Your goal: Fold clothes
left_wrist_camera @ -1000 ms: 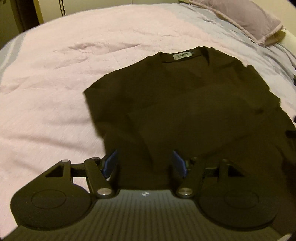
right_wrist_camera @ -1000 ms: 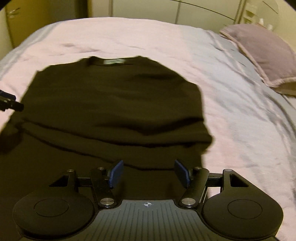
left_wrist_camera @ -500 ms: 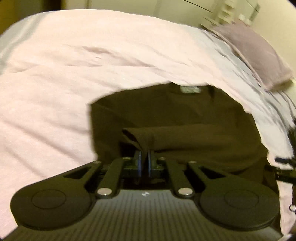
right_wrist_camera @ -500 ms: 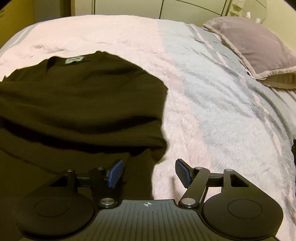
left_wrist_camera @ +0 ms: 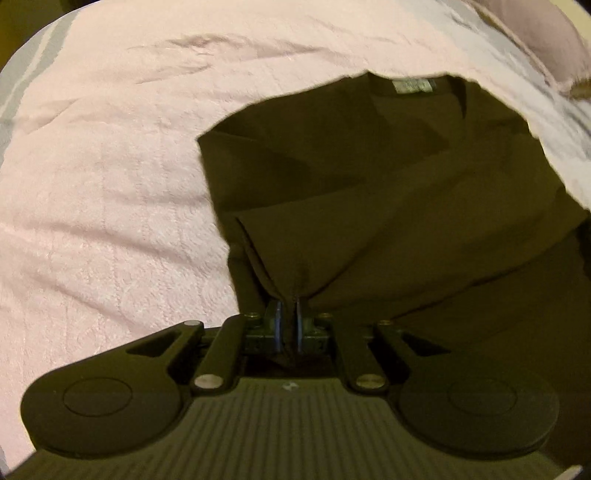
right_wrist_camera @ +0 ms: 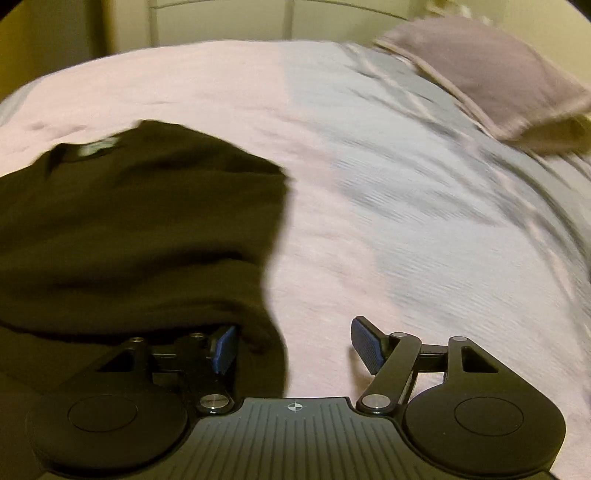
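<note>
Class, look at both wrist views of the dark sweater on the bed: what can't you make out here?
- Neck label wording, left wrist view: too small and blurred.
- Sweater left side, right wrist view: cut off by the frame edge.
- Fabric inside the left tongs: hidden by the shut pads.
- Pillow detail: motion-blurred.

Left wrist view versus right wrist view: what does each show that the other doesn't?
Only the left wrist view shows the left gripper shut on a pinched fold of the dark sweater.

Only the right wrist view shows the right gripper open at the sweater's edge, and a wardrobe behind the bed.

Both show the sweater's neck label, pink bedspread and pillow.
</note>
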The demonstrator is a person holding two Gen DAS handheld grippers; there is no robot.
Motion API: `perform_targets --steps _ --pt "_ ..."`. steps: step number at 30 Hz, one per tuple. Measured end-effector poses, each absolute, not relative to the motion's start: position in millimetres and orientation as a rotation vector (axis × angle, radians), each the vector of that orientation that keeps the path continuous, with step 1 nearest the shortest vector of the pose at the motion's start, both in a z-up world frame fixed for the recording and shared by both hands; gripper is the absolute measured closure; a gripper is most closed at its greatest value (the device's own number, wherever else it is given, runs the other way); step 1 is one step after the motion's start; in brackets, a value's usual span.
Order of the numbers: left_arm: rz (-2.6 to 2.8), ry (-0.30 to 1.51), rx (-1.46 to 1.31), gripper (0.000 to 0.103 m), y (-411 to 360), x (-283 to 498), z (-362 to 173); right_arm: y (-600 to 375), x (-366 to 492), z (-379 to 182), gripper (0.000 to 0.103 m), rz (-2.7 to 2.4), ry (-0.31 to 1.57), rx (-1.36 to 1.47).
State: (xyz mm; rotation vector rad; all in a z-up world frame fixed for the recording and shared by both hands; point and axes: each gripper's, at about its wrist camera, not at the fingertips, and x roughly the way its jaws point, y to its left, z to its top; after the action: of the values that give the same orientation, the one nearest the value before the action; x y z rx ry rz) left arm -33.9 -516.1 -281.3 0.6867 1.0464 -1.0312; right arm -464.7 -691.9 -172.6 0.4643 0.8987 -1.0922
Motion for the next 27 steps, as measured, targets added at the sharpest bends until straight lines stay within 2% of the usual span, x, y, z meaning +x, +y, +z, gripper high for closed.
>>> perform_targets --steps 9,13,18,20,21,22,25,27 --pt "-1.001 1.069 0.720 0.096 -517 -42 -281 -668 -504 -156 0.035 -1.133 0.905 0.605" --pt "-0.986 1.074 0.711 0.094 -517 -43 -278 -658 -506 -123 0.035 -1.088 0.765 0.579" --pt "-0.982 1.068 0.733 0.092 -514 -45 -284 -703 -478 -126 0.035 -0.943 0.729 0.586" --pt "-0.981 1.070 0.732 0.091 -513 -45 -288 -723 -461 -141 0.044 -0.895 0.769 0.594" --pt "-0.982 1.069 0.733 0.091 -513 -45 -290 -732 -451 -150 0.058 -0.874 0.803 0.597" --pt "-0.984 1.068 0.733 0.091 -514 -44 -293 -740 -440 -163 0.064 -0.864 0.865 0.596" --pt "-0.986 1.078 0.725 0.091 -515 -41 -300 -760 -418 -191 0.064 -0.854 0.962 0.582" --pt "-0.990 1.082 0.716 0.091 -515 -39 -301 -767 -416 -185 0.064 -0.873 0.899 0.567"
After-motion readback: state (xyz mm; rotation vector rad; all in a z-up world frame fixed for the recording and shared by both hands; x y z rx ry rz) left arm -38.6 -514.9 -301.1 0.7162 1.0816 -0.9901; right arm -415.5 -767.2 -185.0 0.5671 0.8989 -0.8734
